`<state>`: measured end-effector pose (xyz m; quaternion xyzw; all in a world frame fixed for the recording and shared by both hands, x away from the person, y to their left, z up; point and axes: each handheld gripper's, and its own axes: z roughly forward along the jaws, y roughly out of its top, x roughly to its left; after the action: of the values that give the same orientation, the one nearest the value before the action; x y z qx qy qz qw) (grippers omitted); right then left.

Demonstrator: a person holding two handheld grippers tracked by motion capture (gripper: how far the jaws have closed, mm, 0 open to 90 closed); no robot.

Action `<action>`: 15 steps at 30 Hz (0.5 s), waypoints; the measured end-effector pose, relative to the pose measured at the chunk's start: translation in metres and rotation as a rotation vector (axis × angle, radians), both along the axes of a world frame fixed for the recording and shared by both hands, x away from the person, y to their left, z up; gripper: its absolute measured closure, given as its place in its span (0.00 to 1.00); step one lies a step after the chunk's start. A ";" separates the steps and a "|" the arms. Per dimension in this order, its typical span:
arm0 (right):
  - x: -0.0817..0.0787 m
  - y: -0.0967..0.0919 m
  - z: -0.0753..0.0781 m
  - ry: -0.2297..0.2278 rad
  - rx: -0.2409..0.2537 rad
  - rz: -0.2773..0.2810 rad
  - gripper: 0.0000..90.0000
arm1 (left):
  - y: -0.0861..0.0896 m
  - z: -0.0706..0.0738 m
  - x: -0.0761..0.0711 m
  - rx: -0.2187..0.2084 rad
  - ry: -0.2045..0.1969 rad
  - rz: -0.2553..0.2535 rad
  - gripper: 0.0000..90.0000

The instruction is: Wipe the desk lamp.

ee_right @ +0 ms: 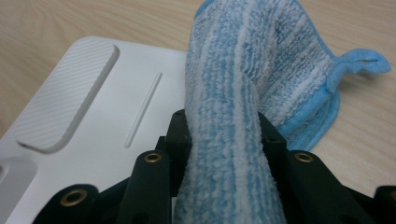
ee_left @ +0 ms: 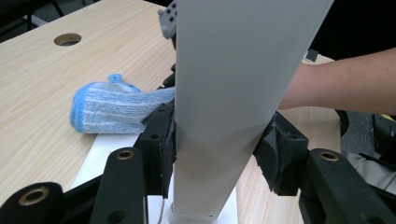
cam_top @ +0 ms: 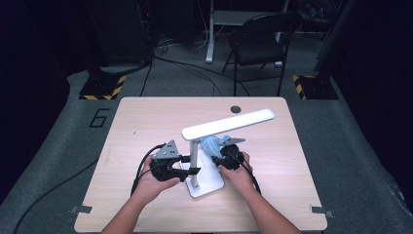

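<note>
High view looks down; both close views share the lamp base (ee_right: 93, 107).

A large dark "6" (cam_top: 99, 118) is marked on the grey floor (cam_top: 58, 146), just off the desk's (cam_top: 146, 112) far left corner. Yellow-and-black hazard stripes (cam_top: 103, 92) edge the two stand bases on the floor beyond the desk's far corners. No other text, label or brand can be read.

White lamp (cam_top: 214, 130), blue-and-white striped cloth (ee_right: 243, 84), pale wood-grain table (cam_top: 146, 122)
</note>
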<state>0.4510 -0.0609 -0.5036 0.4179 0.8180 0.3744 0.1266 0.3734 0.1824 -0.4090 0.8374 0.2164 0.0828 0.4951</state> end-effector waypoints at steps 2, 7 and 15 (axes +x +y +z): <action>-0.006 -0.002 0.000 -0.003 0.004 0.003 0.72 | 0.000 0.000 -0.001 0.000 0.000 0.004 0.57; -0.020 -0.009 0.001 0.003 0.002 0.025 0.73 | 0.000 0.000 -0.001 0.007 -0.007 0.005 0.57; -0.047 -0.025 0.001 0.020 0.011 0.056 0.73 | 0.000 0.000 -0.001 0.004 -0.011 0.011 0.57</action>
<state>0.4044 -0.0859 -0.5030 0.3990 0.8287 0.3781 0.1057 0.3722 0.1822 -0.4095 0.8366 0.2183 0.0907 0.4942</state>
